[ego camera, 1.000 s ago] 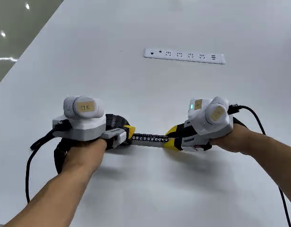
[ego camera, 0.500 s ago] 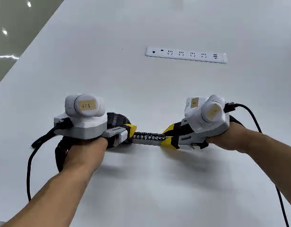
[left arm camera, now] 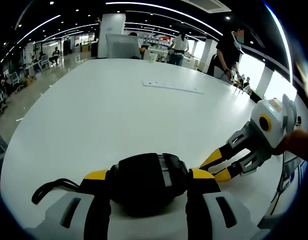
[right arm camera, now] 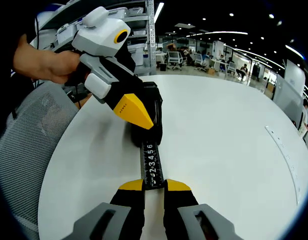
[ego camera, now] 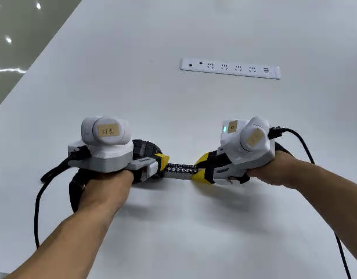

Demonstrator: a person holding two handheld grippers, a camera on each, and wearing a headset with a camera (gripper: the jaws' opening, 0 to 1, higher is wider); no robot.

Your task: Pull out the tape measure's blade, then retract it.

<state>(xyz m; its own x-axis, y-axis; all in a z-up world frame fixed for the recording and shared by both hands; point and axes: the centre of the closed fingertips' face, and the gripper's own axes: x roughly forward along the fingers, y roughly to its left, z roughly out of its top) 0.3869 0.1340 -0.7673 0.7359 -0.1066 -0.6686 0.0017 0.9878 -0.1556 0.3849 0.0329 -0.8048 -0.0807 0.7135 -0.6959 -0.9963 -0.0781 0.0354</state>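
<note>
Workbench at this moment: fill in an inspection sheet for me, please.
Surface: white table.
Job's things: black tape measure clamped in the left gripper; a short length of blade is out, its end pinched by the right gripper.
Clutter: white power strip lying far back.
Grippers: both shut, facing each other low over the table.
Cables: a black cable trails from the left gripper, a second cable from the right gripper.
Surroundings: open office, people beyond the table; a mesh chair beside it.

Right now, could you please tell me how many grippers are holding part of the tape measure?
2. The left gripper clamps the black case; the right gripper pinches the blade.
</note>
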